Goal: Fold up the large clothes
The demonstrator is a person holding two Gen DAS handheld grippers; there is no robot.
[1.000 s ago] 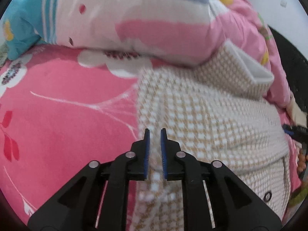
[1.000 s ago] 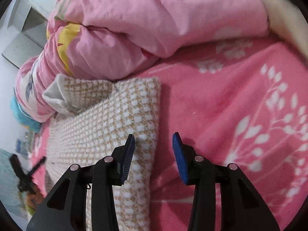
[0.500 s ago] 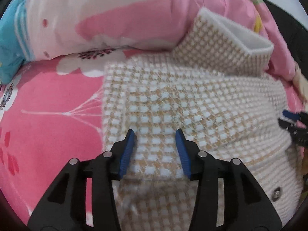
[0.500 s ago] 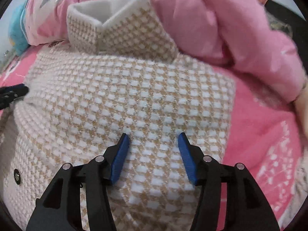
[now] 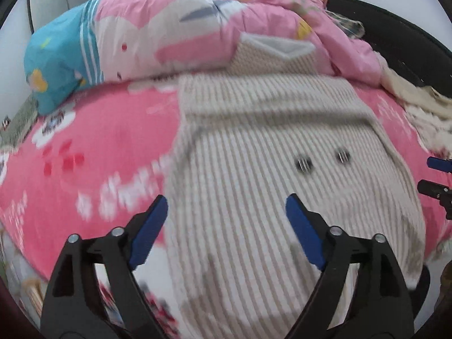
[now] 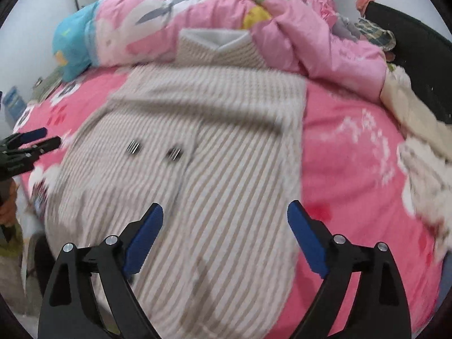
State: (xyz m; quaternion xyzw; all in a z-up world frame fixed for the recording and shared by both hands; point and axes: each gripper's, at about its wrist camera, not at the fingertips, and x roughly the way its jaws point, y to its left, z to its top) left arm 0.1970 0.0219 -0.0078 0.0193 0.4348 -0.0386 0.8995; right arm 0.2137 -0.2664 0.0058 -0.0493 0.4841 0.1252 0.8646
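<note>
Both wrist views look steeply down from above at the same checked coat [image 5: 268, 169] and pink bedspread [image 6: 353, 155].

text: none legible | labels: none — frames motion-blurred

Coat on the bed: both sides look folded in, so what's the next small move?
Probably bring both open grippers, left and right, down to the coat's near hem and fold it up toward the collar. Their fingers have just been opening, with nothing held.
</note>
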